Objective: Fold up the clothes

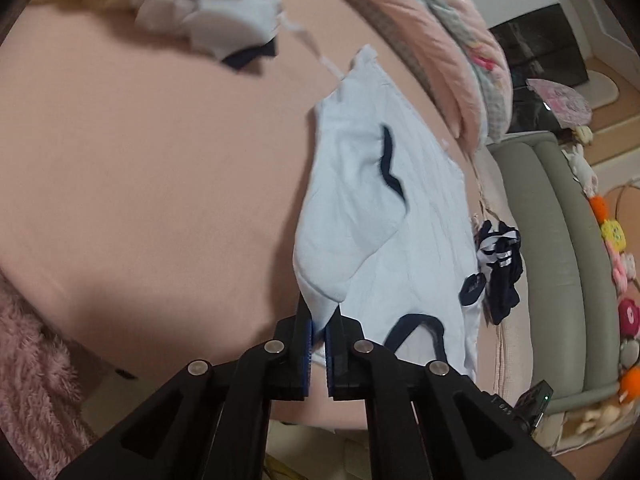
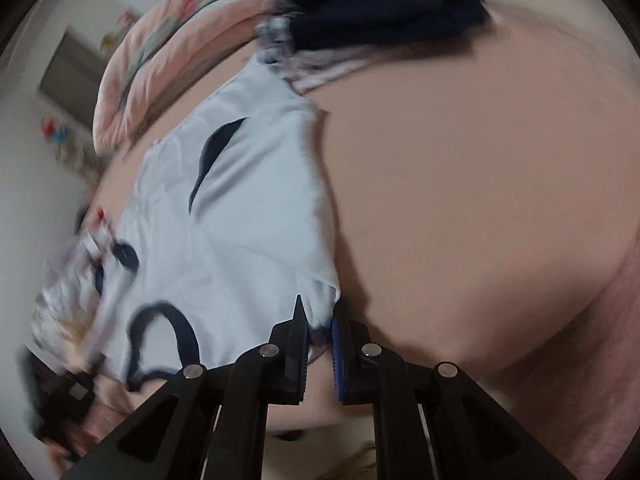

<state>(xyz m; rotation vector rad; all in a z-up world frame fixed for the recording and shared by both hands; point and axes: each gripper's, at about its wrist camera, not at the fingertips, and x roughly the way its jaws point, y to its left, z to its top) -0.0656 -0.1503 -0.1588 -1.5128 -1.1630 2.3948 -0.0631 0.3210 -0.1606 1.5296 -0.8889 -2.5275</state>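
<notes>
Pale blue shirt (image 1: 372,216), navy trim; peach-pink sheet (image 1: 160,184); navy-white striped garment (image 1: 498,256).

Soft indoor light, mild shadows; fisheye bending at edges; right view smeared, probably motion blur

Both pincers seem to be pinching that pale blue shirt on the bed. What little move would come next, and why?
Probably lift the near edge and carry it toward the far hem. The left hand-held gripper and right hand-held gripper each pinch the pale blue shirt, which lies flat on the pink bed.
</notes>
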